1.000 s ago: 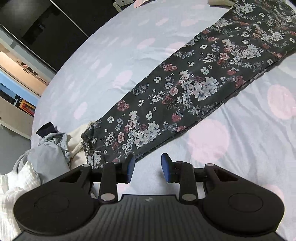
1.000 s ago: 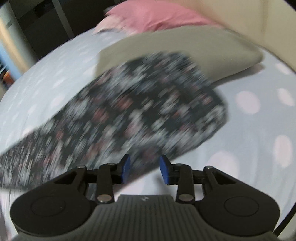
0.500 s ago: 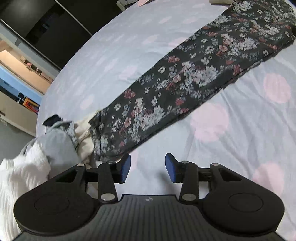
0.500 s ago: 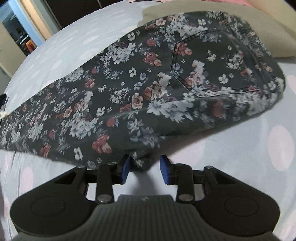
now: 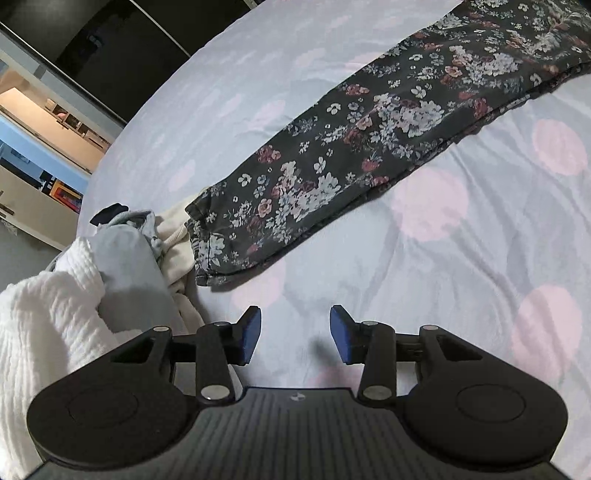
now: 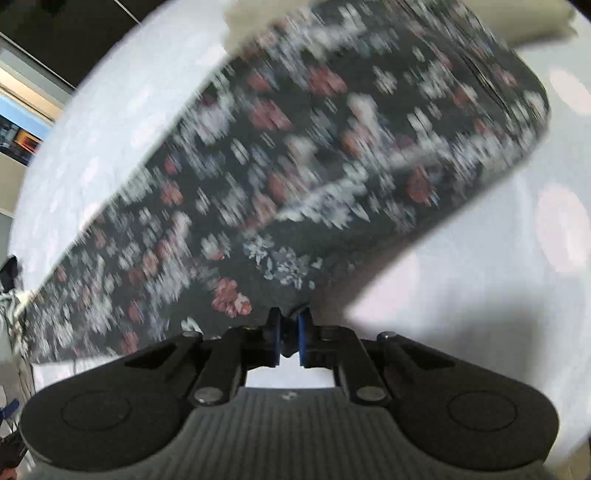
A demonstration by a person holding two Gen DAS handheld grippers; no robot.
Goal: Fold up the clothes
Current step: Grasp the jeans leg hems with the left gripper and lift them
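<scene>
Dark floral trousers (image 5: 369, 147) lie stretched across the bed, leg hem at the lower left, waist toward the upper right. My left gripper (image 5: 294, 330) is open and empty, a short way below the leg hem, over bare sheet. In the right wrist view the trousers (image 6: 295, 166) fill the frame, blurred by motion. My right gripper (image 6: 289, 332) is shut on the near edge of the trousers, and the cloth rises from the bed there.
The bed sheet (image 5: 498, 258) is pale blue with pink dots. A heap of other clothes, white knit (image 5: 48, 317), grey and cream, lies left of the leg hem. A beige pillow (image 6: 535, 22) lies behind the waist. Dark wardrobe and shelves stand beyond the bed.
My right gripper has closed on the trousers' near edge and is lifting it. My left gripper has drawn back toward the leg hem and opened wider.
</scene>
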